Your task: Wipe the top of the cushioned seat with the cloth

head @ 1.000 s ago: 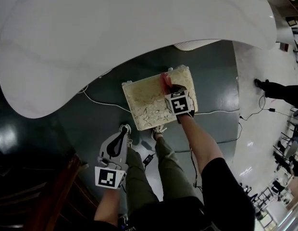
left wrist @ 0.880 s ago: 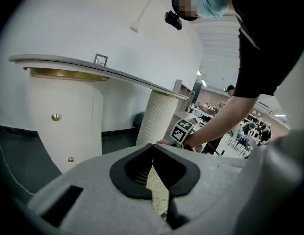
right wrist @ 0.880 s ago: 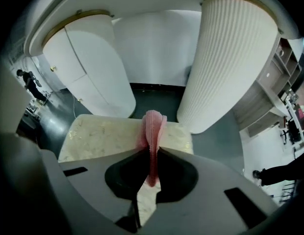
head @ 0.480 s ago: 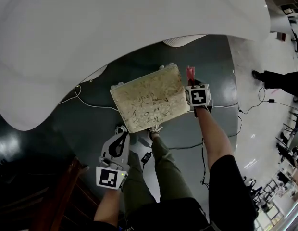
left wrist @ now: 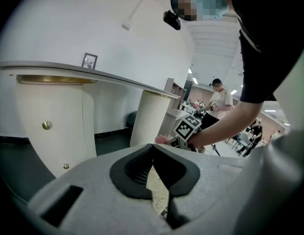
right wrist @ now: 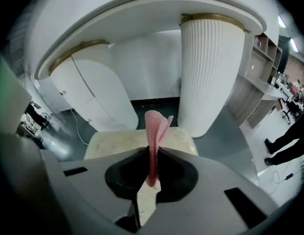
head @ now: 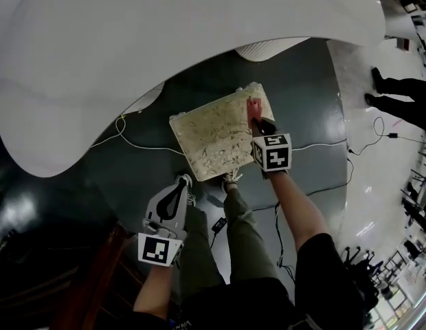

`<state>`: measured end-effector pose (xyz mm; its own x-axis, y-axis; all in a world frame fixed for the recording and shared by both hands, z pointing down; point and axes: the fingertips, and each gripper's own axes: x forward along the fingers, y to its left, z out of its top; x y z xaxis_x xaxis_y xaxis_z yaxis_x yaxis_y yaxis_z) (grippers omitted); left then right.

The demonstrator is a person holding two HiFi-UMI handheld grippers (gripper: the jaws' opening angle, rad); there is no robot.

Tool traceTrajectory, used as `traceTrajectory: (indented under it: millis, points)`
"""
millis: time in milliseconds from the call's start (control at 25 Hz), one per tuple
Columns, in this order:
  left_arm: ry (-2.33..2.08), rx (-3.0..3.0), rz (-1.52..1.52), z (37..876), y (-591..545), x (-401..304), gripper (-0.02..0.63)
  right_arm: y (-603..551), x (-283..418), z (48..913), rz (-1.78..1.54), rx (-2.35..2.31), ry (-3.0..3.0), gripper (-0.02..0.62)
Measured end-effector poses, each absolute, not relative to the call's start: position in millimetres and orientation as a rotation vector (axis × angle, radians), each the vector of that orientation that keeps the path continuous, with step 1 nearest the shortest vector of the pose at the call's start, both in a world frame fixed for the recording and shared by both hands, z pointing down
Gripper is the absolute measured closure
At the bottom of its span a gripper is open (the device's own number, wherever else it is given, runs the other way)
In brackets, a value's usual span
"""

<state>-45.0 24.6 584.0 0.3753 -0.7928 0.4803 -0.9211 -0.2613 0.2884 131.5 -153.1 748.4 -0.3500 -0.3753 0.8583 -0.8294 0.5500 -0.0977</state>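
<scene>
A: Status?

B: Right hand-held gripper (head: 256,119) is clamped on the pink cloth (head: 253,104), over the far right corner of the cushioned seat (head: 213,139). The seat sits on the dark floor (head: 302,102), just ahead of the person's feet (head: 231,179). Left hand-held gripper (left wrist: 153,150) has its jaws together with nothing in them. It's held low on the near left side, clear of the seat.

A: How to run the wipe well?

B: My read: the cloth is pinched by one edge and stands up as a narrow fold, so little of it would meet the fabric. Tip the gripper so the loose end lies flat and press lightly. Then pull straight, overlapping passes from far edge to near edge. Don't let the jaw tips drag on the cushion. Left could steady the seat if it slides.

A: Blind spots?

B: Can't tell whether the cloth actually touches the top. It's too small in the head view, and the right gripper view looks along the fold. The near right corner is under the marker cube (head: 271,152) and forearm (head: 292,198). The seat's base isn't visible. I can't pick out any dirt on that mottled pattern.
</scene>
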Motion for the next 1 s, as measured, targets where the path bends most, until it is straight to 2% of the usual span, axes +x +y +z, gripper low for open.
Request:
traceTrajectory:
  millis: [280,560,800,1000]
  points:
    - [-1.472,2.138,0.359,575,52,-79,0.588,-48,21,754,0.807,0.809,-2.051,0.569]
    - [-1.425,2.165,0.399,580,79,-94,0.588,19,-48,770,0.855,0.660,-2.074,0.569]
    - [-1.380,2.174,0.433,589,90,-98,0.588,23,-52,794,0.771,0.622,-2.038,0.569]
    - [-1.368,2.182,0.417,590,85,-86,0.588,-1,-18,798,0.725,0.664,-1.996,0.569]
